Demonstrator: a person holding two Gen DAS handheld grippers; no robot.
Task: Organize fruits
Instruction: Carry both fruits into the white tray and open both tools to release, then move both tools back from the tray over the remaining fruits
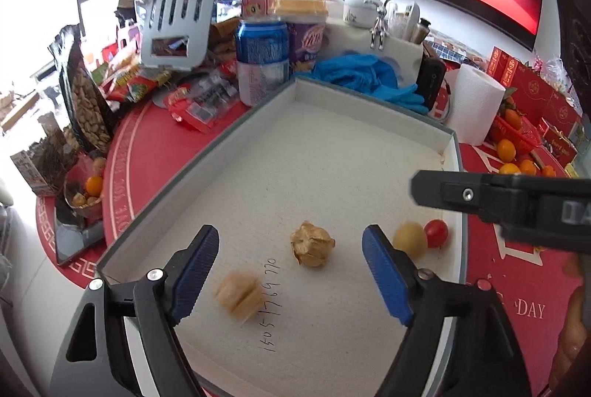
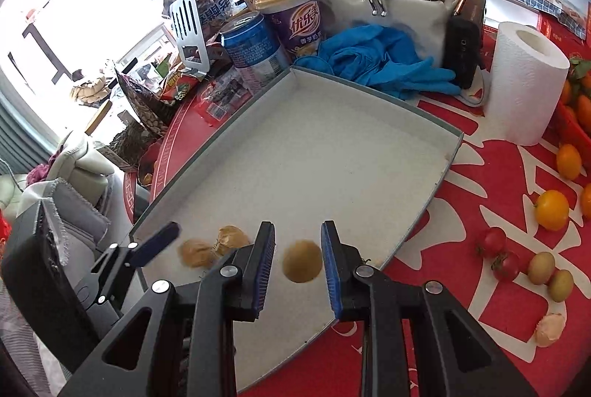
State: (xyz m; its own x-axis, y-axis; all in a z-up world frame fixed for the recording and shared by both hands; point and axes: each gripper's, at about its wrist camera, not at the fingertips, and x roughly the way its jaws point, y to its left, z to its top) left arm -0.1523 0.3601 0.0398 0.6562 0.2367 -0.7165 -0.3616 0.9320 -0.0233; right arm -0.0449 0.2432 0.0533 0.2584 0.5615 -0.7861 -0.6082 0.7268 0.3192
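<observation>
A shallow white tray (image 1: 314, 146) lies on the red tablecloth. In it lie two papery husked fruits (image 1: 312, 244) (image 1: 236, 294), the nearer one blurred, a small yellow fruit (image 1: 409, 238) and a red cherry tomato (image 1: 436, 232). My left gripper (image 1: 290, 271) is open above the tray, with the blurred husked fruit just inside its left finger. My right gripper (image 2: 298, 260) is open, and the yellow fruit (image 2: 302, 261) sits blurred between its fingers without touching them. The husked fruits (image 2: 214, 245) lie to its left. The right gripper shows in the left wrist view (image 1: 498, 197).
Loose fruits lie on the cloth right of the tray: cherry tomatoes (image 2: 496, 251), an orange tomato (image 2: 552, 210), small green-yellow fruits (image 2: 550, 273), a husked fruit (image 2: 550, 328). A paper towel roll (image 2: 524, 83), blue gloves (image 2: 380, 61), a blue can (image 2: 251, 46) and a purple cup (image 2: 295, 16) crowd the far side.
</observation>
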